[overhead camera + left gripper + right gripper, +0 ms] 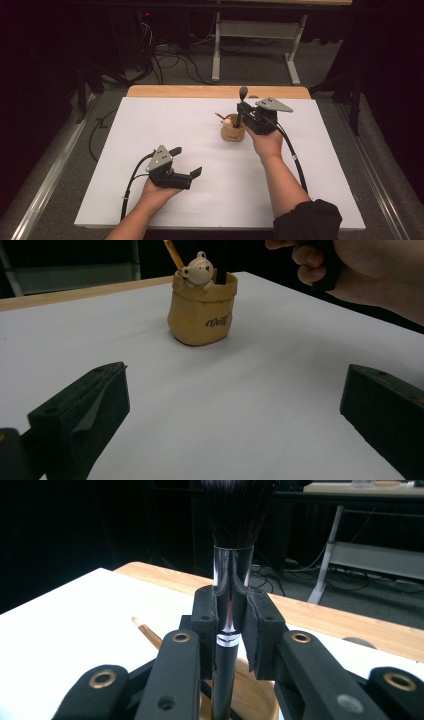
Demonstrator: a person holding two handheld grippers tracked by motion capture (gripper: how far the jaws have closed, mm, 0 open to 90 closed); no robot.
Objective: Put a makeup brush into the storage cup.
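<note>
Tan holder (201, 315): 1 | brush (227, 610): 1, right tongs (230, 617) clamped on it | left tongs (235, 415): wide, empty

We see a table (150, 91) with a pale wooden top, and a large white sheet (165, 130) spread over nearly all of it — only a strip of wood shows along the far edge. Directly on the sheet stands one thing: a small tan holder (233, 133) shaped like a sack, printed with dark lettering on its side. It sits upright toward the far side of the sheet, a little right of the sheet's middle — well apart from the near edge.
</note>
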